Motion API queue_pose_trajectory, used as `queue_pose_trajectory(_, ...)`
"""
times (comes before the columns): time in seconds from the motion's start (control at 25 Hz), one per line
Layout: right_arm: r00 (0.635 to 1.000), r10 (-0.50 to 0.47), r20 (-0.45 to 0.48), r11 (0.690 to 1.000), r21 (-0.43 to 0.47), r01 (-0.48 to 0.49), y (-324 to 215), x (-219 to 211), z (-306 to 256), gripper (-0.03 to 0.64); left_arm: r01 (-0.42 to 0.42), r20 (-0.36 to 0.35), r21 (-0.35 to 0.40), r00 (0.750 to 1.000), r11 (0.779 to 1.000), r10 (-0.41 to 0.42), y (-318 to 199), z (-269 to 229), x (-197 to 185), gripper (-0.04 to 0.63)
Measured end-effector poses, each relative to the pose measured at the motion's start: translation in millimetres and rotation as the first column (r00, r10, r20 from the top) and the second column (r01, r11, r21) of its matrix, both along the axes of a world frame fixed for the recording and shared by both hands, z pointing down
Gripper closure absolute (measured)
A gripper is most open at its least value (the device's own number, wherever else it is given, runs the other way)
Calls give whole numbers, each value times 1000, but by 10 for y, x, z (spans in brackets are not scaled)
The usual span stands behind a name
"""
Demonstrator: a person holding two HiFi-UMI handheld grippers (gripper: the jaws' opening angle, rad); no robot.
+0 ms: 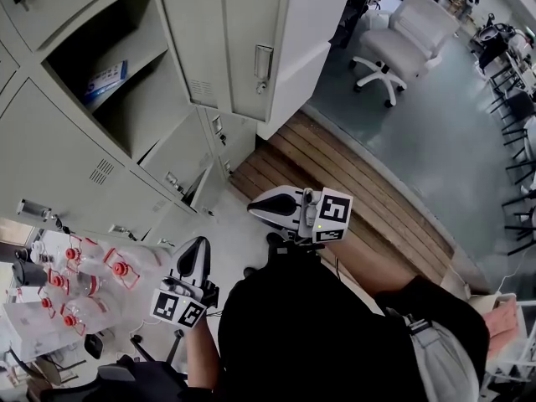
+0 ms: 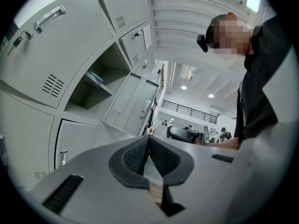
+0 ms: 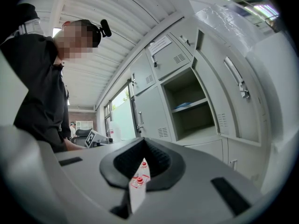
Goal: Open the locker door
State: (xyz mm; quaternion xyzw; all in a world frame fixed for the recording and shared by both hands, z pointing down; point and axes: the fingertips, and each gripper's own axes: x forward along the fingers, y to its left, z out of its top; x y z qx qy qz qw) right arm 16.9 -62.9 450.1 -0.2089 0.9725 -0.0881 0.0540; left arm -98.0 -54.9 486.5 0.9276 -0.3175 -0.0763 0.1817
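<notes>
The grey locker bank (image 1: 59, 166) fills the upper left of the head view. One locker door (image 1: 226, 48) stands swung wide open, its handle (image 1: 263, 61) facing outward. The compartment behind it (image 1: 126, 90) shows a shelf with a blue and white item (image 1: 105, 80). My left gripper (image 1: 194, 244) hangs low and away from the lockers, its jaws shut on nothing. My right gripper (image 1: 253, 210) is also shut and empty, held over the floor below the open door. The open compartment (image 2: 91, 83) and door (image 2: 133, 104) also show in the left gripper view, and again as compartment (image 3: 189, 106) and door (image 3: 149, 113) in the right gripper view.
A plastic-wrapped pack of red-capped bottles (image 1: 75, 283) lies at the lower left. A wooden platform (image 1: 360, 191) runs along the locker base. A white office chair (image 1: 394, 53) stands on the grey floor beyond, with dark chairs (image 1: 519, 141) at the right edge.
</notes>
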Motion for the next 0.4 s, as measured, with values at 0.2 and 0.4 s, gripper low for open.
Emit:
queue_pose_trajectory(0.2, 1000, -3, -7, 1000, -6, 3, -54, -15, 19, 606, -1, -2, -6, 1000, 1000, 1, -43, 20, -10, 580)
queue_pose_trajectory(0.4, 1000, -9, -18, 1000, -6, 9, -142, -42, -4, 606, 2, -10, -8, 1000, 1000, -2, -119, 9, -44, 580)
